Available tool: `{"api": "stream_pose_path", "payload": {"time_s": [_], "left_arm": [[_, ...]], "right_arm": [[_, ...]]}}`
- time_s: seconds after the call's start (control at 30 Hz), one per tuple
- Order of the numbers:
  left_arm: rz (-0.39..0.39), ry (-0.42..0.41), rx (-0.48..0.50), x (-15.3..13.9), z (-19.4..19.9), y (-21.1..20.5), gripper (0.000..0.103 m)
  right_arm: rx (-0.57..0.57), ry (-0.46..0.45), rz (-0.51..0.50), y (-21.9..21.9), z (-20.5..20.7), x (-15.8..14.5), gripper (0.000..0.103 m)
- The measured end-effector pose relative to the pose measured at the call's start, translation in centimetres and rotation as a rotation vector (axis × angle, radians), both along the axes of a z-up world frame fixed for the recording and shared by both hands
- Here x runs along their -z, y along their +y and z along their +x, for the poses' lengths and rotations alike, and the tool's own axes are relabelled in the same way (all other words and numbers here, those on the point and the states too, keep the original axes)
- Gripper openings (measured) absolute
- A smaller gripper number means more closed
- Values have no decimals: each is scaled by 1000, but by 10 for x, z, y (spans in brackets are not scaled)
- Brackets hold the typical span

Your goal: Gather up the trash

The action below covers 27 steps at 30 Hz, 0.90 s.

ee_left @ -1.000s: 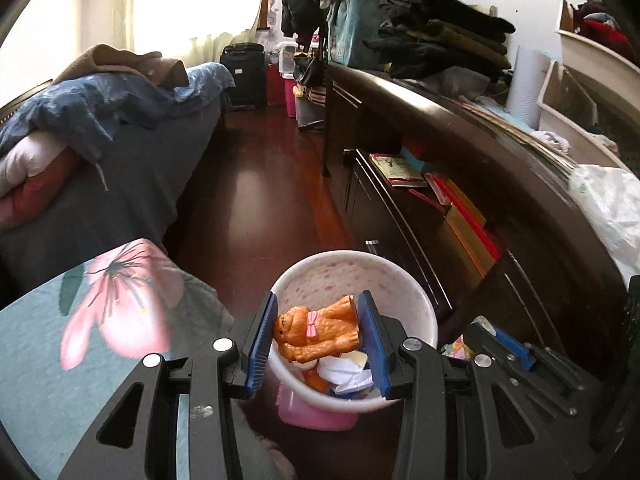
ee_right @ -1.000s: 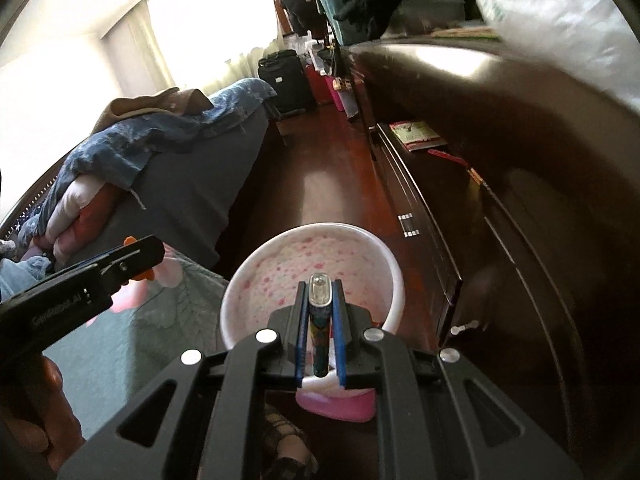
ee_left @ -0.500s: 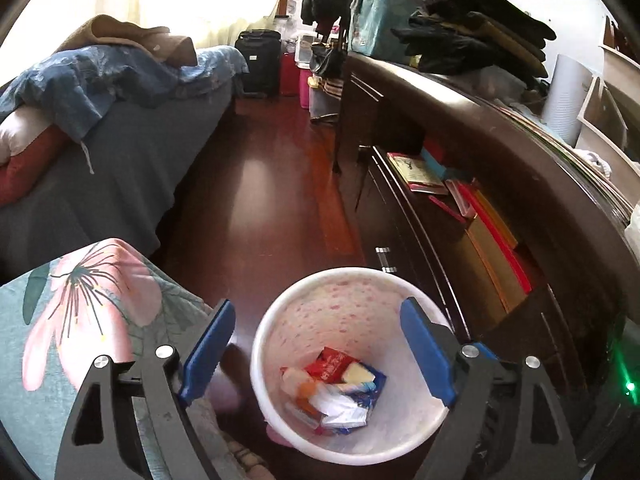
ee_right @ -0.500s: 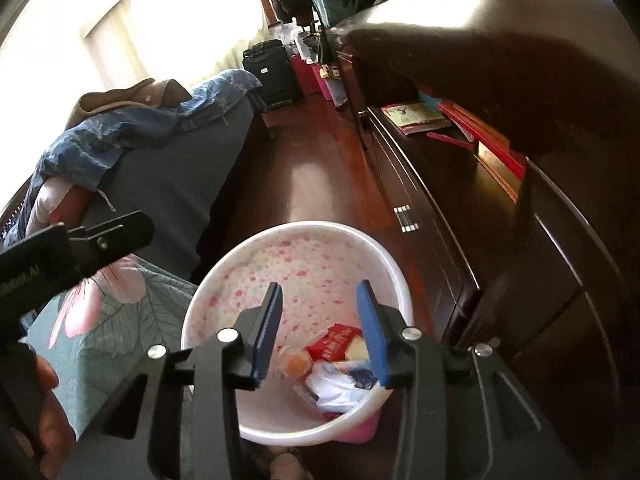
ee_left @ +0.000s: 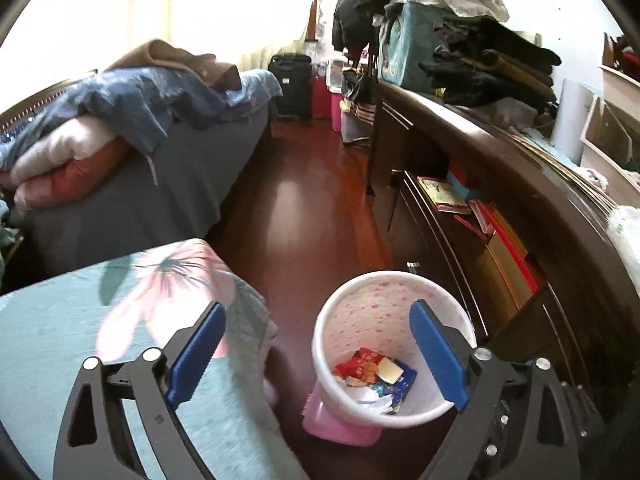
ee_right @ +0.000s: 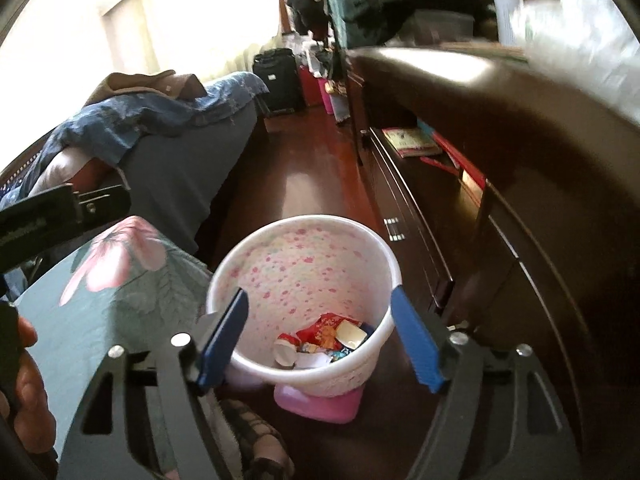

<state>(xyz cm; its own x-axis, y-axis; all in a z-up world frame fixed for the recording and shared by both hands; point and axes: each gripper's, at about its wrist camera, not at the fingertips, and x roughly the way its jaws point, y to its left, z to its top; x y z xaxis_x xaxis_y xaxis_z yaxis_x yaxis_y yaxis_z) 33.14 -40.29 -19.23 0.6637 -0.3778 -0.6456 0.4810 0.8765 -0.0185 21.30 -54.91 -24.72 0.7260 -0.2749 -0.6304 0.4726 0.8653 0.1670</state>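
- Jaws on your left gripper (ee_left: 316,352) and right gripper (ee_right: 320,338) are both opening wide, nothing between them.
- Crumpled wrappers (ee_right: 326,338) sit inside the white pink-speckled plastic bin (ee_right: 304,252).

Daylight is pouring through a bright curtained window (ee_left: 224,8) at the far end, glaring on the glossy reddish-brown wooden floor (ee_left: 308,200) that is running down the middle of the room. On the left, a bed with a grey-blue sheet (ee_left: 160,196) is carrying a rumpled blue quilt (ee_left: 132,100), a brown garment (ee_left: 180,60) and pink and red folded bedding (ee_left: 64,160). Nearer, a teal cloth with a large pink flower print (ee_left: 80,320) is lying flat. Along the right, a long dark wooden cabinet (ee_left: 500,168) is holding books on an open shelf (ee_left: 444,196) and piled dark clothes (ee_left: 492,68) on top. A black suitcase (ee_left: 290,84) is standing at the far wall.
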Motion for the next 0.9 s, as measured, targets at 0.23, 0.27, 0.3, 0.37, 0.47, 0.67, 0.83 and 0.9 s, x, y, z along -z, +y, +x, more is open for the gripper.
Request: {"api": "stream_pose_path", "payload": {"time_s": [0.23,0.27,0.3,0.37,0.47,0.67,0.83,0.9], "left_arm": [[-5,-61,-19,-28,-31,37,95],[-10,-72,-31,-34,-37,48,96],[-15,-78,-39,-38,-41,56,98],[-30,-87,-63,-46,-50,76,99],[-48,-94,-105,-56,-65,113,99],[-78,-93,-214,-70,-101,193,99],[-82,-115,-316,-78,-141,259,99],[-93,-125,-351,-82,-155,282,99]], "right_arm": [[-50,4,-51,47,-25,-27,88],[-53,4,-58,52,-28,-30,90],[-60,1,-65,61,-33,-34,91],[-76,-10,-72,75,-42,-42,95],[-117,-31,-82,105,-58,-56,97],[-203,-58,-111,166,-83,-77,99],[-291,-61,-129,219,-103,-91,99],[-317,-60,-134,236,-111,-96,99]]}}
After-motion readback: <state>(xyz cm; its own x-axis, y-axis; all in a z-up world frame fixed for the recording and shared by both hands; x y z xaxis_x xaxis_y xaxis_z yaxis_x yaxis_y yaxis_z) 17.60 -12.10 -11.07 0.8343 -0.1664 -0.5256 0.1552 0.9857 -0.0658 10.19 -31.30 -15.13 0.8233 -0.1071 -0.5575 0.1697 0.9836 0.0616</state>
